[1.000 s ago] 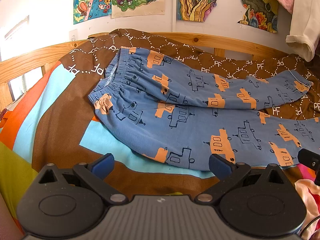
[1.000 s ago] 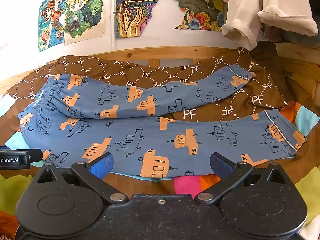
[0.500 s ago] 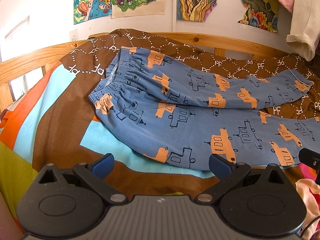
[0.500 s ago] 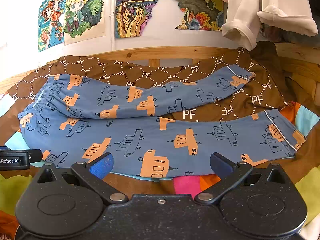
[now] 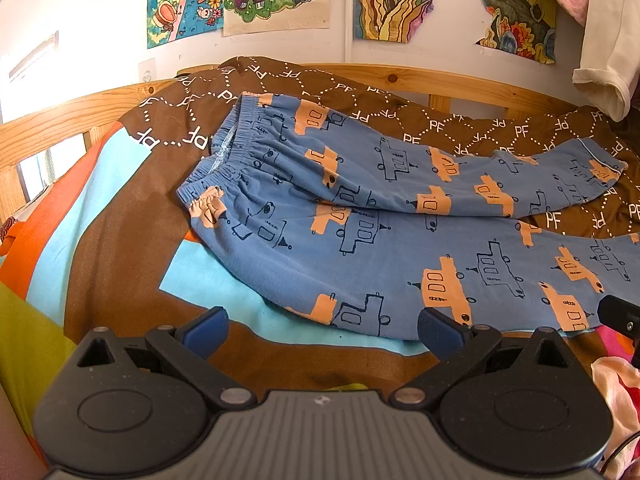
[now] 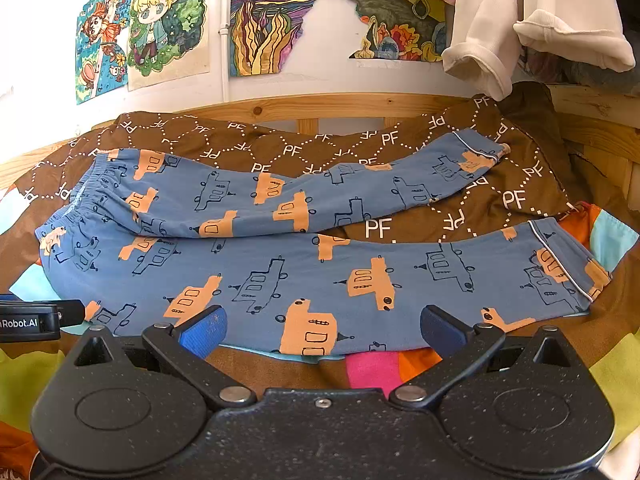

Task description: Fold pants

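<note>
- Two legs of the pants (image 5: 360, 216) lie spread on the bedspread (image 5: 120, 216), waistband to the left.
- Left gripper (image 5: 322, 330) gapes wide, holding nothing.
- Right gripper (image 6: 322, 330) likewise, near the pants' front edge.

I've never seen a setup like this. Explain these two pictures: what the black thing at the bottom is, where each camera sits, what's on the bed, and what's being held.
Each picture comes from a fisheye camera mounted on a hand-held gripper and looking forward along its two blue-tipped fingers. A person carries one gripper in each hand; there is no robot arm. The black shape at the bottom is the gripper's own body. One view shows the left gripper, the other the right gripper. Both are open and hold nothing. On the bed, over a patterned cover, lie blue pants printed with orange vehicles, waistband to the left, legs running right and spread apart. Drawings hang on the wall behind.
</note>
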